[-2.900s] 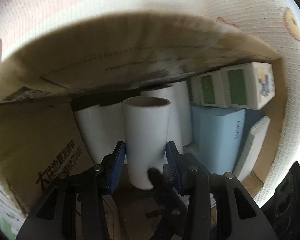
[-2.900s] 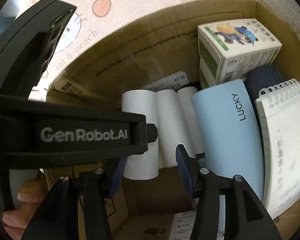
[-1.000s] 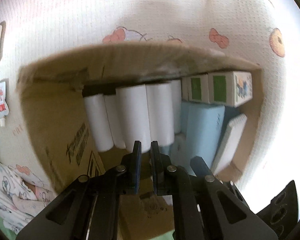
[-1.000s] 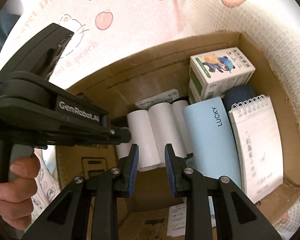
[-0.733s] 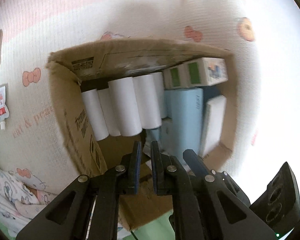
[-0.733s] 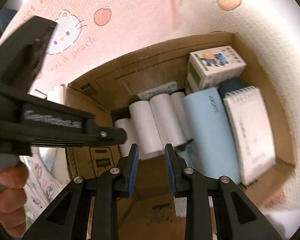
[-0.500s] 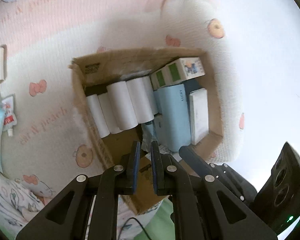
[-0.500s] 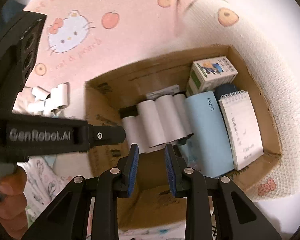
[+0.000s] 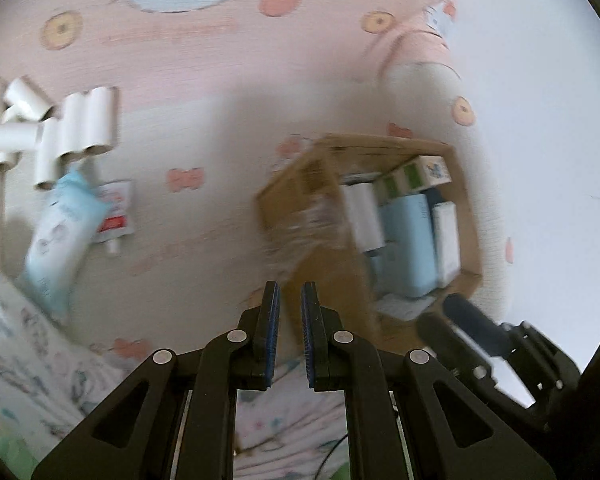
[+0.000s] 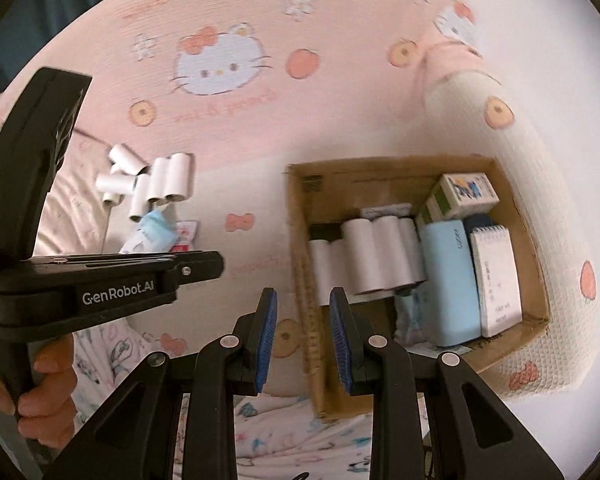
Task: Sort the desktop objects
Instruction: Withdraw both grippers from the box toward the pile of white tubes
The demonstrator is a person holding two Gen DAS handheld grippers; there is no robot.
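A cardboard box (image 10: pixel 300 240) sits on a pink cartoon-print cloth; it shows blurred in the left wrist view (image 9: pixel 300 184). It holds white paper rolls (image 10: pixel 368 256), a light blue case (image 10: pixel 452 280), a spiral notepad (image 10: pixel 496 280) and small printed cartons (image 10: pixel 464 192). A pile of loose white rolls (image 10: pixel 156 184) lies on the cloth to the left, also in the left wrist view (image 9: pixel 68 132). My left gripper (image 9: pixel 288 308) is nearly shut and empty, above the cloth left of the box. My right gripper (image 10: pixel 302 312) is slightly open and empty, over the box's left wall.
A light blue wipes pack (image 9: pixel 60 228) and a small red-and-white sachet (image 9: pixel 114 216) lie below the loose rolls. A white patterned cloth (image 9: pixel 28 360) covers the near left. The left gripper's body (image 10: pixel 100 276) and the hand holding it fill the right view's left side.
Both grippers have pulled back and up out of the box. The left gripper let go of a white roll, shut, and swung left; the loose rolls came into view.
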